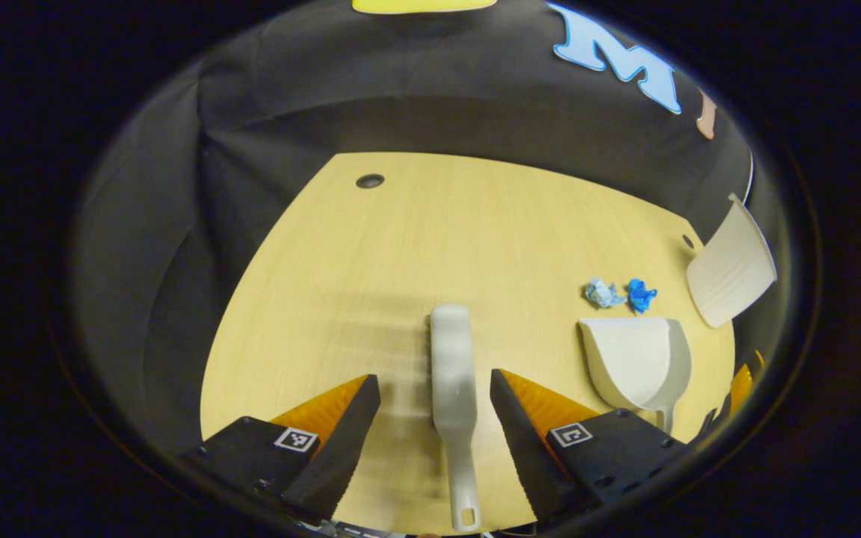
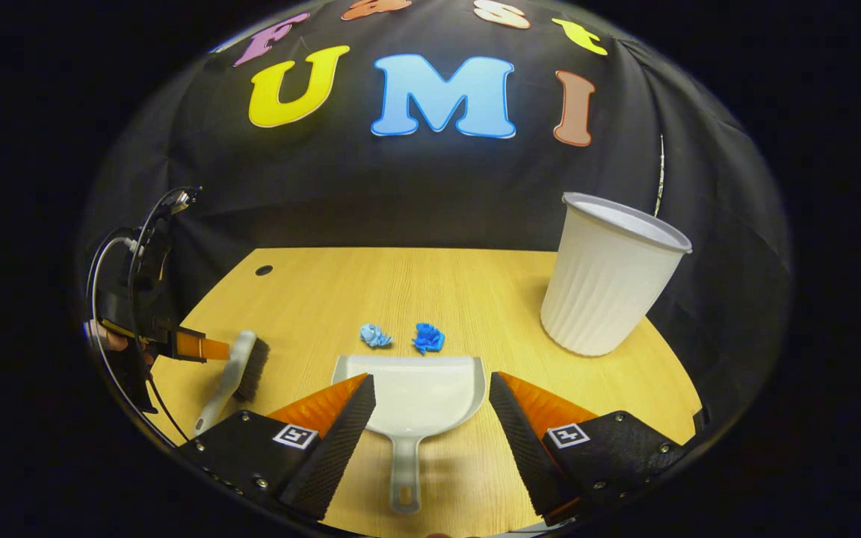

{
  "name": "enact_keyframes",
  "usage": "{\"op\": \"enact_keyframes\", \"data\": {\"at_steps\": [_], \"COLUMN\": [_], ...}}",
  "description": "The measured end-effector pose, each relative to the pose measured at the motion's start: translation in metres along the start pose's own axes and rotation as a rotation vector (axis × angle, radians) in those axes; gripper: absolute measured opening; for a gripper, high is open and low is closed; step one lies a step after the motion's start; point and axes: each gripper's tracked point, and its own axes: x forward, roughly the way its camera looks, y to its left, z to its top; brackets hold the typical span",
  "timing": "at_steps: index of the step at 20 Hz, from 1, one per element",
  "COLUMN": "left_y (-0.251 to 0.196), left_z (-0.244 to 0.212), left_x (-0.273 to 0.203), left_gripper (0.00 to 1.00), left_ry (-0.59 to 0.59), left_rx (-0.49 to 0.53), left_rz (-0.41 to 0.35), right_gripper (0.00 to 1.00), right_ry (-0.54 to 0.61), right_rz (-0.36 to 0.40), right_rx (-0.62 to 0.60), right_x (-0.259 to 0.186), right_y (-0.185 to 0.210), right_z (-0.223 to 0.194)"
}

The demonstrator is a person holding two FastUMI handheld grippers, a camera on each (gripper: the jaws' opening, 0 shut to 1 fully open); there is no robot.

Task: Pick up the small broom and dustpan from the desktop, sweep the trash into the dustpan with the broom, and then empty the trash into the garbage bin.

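The garbage bin (image 1: 732,271) is cut off at the left gripper view's edge.

Paper scraps (image 2: 400,337) just beyond dustpan (image 2: 419,400), broom (image 2: 240,370) left, bin (image 2: 606,276) right.

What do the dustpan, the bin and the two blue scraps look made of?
Dustpan: likely molded plastic, smooth, off-white, slight sheen. Garbage bin: thin white plastic by its look, with ribbed walls and a rolled rim. Blue scraps: crumpled paper or tissue, judging by the creases; which one is unclear.
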Motion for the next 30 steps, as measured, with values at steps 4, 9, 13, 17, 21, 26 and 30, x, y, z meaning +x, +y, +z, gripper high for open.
{"op": "enact_keyframes", "data": {"at_steps": [4, 9, 13, 17, 21, 26, 30], "left_y": [0.009, 0.009, 0.000, -0.007, -0.009, -0.009, -0.012], "left_z": [-0.013, -0.028, -0.036, -0.037, -0.041, -0.039, -0.034], "left_x": [0.019, 0.035, 0.050, 0.057, 0.058, 0.058, 0.061], "left_gripper": [1.00, 0.97, 0.99, 0.80, 0.53, 0.53, 0.53], "left_ry": [0.079, 0.133, 0.159, 0.179, 0.197, 0.214, 0.215], "left_rx": [-0.013, 0.002, 0.020, 0.026, 0.017, 0.016, 0.012], "left_rz": [0.009, 0.017, 0.022, 0.023, 0.017, 0.013, 0.000], "right_gripper": [0.96, 0.96, 0.96, 0.96, 0.96, 0.96, 0.96], "right_ry": [0.057, 0.122, 0.195, 0.259, 0.296, 0.335, 0.390], "right_rz": [-0.011, -0.027, -0.021, -0.017, -0.007, 0.012, 0.015], "right_rx": [0.031, 0.038, 0.036, 0.045, 0.045, 0.021, -0.021], "right_x": [0.005, 0.010, 0.013, 0.017, 0.020, 0.025, 0.028], "right_y": [-0.005, -0.008, -0.004, -0.002, 0.002, 0.010, 0.012], "right_z": [-0.017, -0.035, -0.055, -0.074, -0.083, -0.094, -0.106]}}
